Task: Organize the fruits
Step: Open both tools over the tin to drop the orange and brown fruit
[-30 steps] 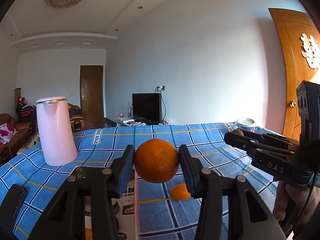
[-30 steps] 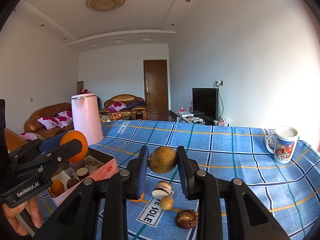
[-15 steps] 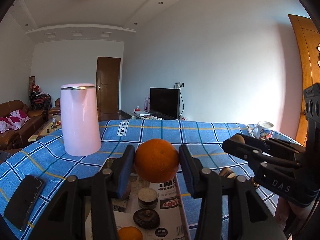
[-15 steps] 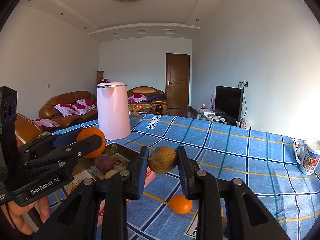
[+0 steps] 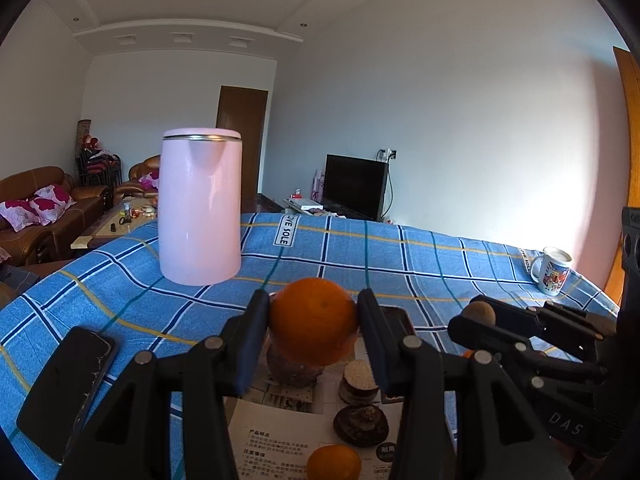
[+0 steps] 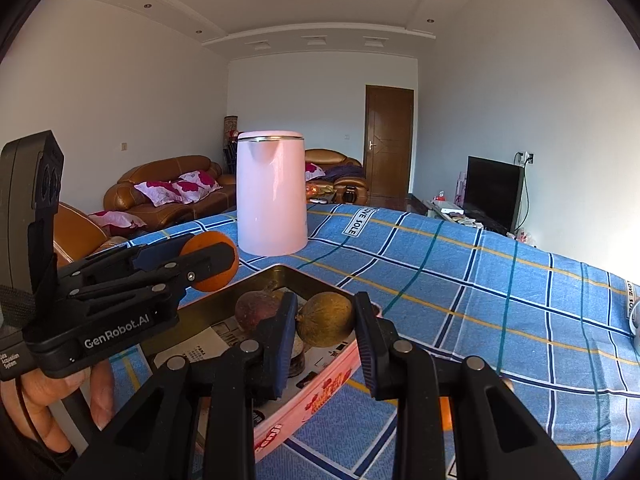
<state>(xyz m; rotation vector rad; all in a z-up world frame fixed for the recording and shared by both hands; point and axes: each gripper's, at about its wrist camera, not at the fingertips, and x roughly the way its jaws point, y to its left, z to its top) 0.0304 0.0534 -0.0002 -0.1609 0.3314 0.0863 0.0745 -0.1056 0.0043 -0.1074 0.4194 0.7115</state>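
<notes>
The desk (image 5: 400,256) is covered with a blue checked cloth, and a tall pink kettle (image 5: 200,208) is seen standing upright at the back of it. Nearer, a pink tin box (image 6: 320,384) lies open, with printed paper on its floor. Inside it, a dark round fruit (image 5: 294,370), a flat sliced piece (image 5: 358,380), a dark wrinkled fruit (image 5: 360,426) and a small orange (image 5: 334,462) are seen. A black phone (image 5: 66,384) lies on the cloth to the left of the box, and a mug (image 5: 554,270) stands well apart at the far right. The left tool (image 5: 313,322) is pinched on a big orange (image 5: 313,326), which is held above the box, over the dark round fruit. The right tool (image 6: 325,322) is pinched on a brown round fruit (image 6: 325,324), which is held above the near right wall of the box. The step in hand looks like putting these 2 fruits down into the box. To do it well, each fruit should be brought low over a bare bit of the paper, not over a fruit already there, so nothing is squashed. The 2 tools are close together, so 1 should be lowered first to keep them from bumping. The jaws should be spread only when the fruit is nearly touching the floor, because round fruit could roll and knock the others.
</notes>
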